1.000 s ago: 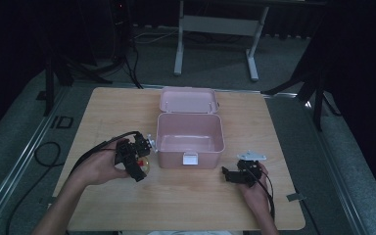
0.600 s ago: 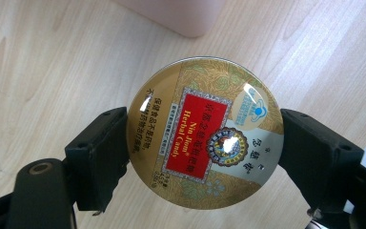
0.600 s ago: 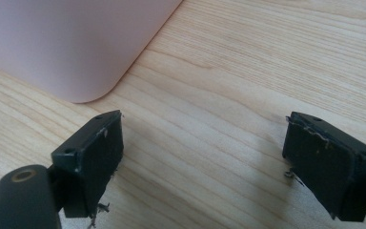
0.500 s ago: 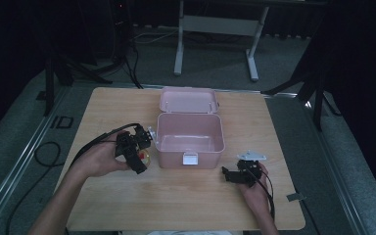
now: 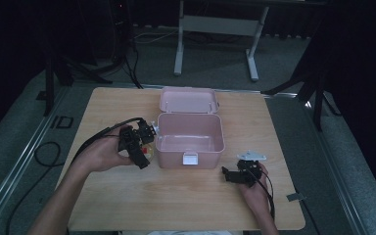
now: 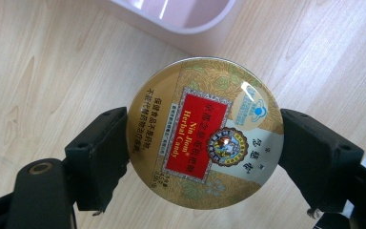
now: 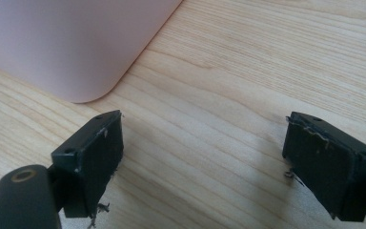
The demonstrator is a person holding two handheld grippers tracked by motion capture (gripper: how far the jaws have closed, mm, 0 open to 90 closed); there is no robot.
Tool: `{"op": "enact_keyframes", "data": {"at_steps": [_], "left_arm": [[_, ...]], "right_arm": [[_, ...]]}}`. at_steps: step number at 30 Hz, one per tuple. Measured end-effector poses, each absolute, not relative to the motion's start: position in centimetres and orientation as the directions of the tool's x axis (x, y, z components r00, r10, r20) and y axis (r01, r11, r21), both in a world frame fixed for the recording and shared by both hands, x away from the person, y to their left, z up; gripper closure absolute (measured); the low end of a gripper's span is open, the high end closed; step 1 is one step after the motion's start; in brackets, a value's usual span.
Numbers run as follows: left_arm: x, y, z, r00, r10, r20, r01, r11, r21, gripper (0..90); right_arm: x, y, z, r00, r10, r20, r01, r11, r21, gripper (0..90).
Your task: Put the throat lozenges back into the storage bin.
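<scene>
We see the left hand-held gripper [image 6: 205, 138] clamped on a round candy tin [image 6: 205, 132], its two black jaws pressing on opposite sides of the rim, the gold and red lid facing us flat in the left gripper view. The tin sits squarely between the jaws, held off the wooden tabletop [image 6: 38, 62], with the rounded corner of the pink box [image 6: 181, 16] just beyond it. In the high view we find that left hand-held gripper [image 5: 144, 149] just beside the left wall of the open pink box [image 5: 190, 139], the tin [image 5: 148, 153] a small bright spot at its tip, close to the box but outside it. The box stands near the middle of the tabletop [image 5: 186, 196], its lid [image 5: 188, 99] swung back behind it.

Over on the other side, the right hand-held gripper [image 5: 235, 175] rests low near the box's front right corner. In the right gripper view its jaws stand wide apart over bare wood, the right hand-held gripper [image 7: 202, 157] gripping nothing, the box's pink wall [image 7: 66, 43] a little ahead.
</scene>
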State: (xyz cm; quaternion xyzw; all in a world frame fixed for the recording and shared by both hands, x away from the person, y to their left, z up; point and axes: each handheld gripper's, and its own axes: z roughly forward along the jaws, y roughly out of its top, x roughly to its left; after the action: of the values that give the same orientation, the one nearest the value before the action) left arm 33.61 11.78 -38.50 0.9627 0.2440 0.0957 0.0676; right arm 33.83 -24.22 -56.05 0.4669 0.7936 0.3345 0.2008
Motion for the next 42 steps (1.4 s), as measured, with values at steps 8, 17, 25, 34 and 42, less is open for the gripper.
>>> {"op": "enact_keyframes", "data": {"at_steps": [8,17,25,34,42], "left_arm": [[34.2,11.2,-37.7,0.865,0.477,0.155,0.45,-0.874,0.183,21.0],[35.1,10.3,-37.3,0.866,0.475,0.156,0.446,-0.875,0.191,21.0],[35.7,9.4,-36.9,0.871,0.466,0.159,0.436,-0.88,0.188,21.0],[36.4,8.6,-36.9,0.873,0.466,0.144,0.438,-0.879,0.189,21.0],[37.1,8.1,-37.1,0.872,0.468,0.145,0.442,-0.879,0.18,21.0]], "right_arm": [[33.8,-24.2,-56.1,-0.483,0.876,-0.007,0.607,0.34,0.719,13.3],[33.8,-24.2,-56.1,-0.483,0.875,-0.007,0.606,0.341,0.719,13.3],[33.8,-24.2,-56.1,-0.484,0.875,-0.008,0.606,0.342,0.718,13.3],[33.8,-24.2,-56.1,-0.484,0.875,-0.007,0.606,0.341,0.719,13.3],[33.8,-24.2,-56.1,-0.484,0.875,-0.007,0.606,0.341,0.719,13.3]]}}
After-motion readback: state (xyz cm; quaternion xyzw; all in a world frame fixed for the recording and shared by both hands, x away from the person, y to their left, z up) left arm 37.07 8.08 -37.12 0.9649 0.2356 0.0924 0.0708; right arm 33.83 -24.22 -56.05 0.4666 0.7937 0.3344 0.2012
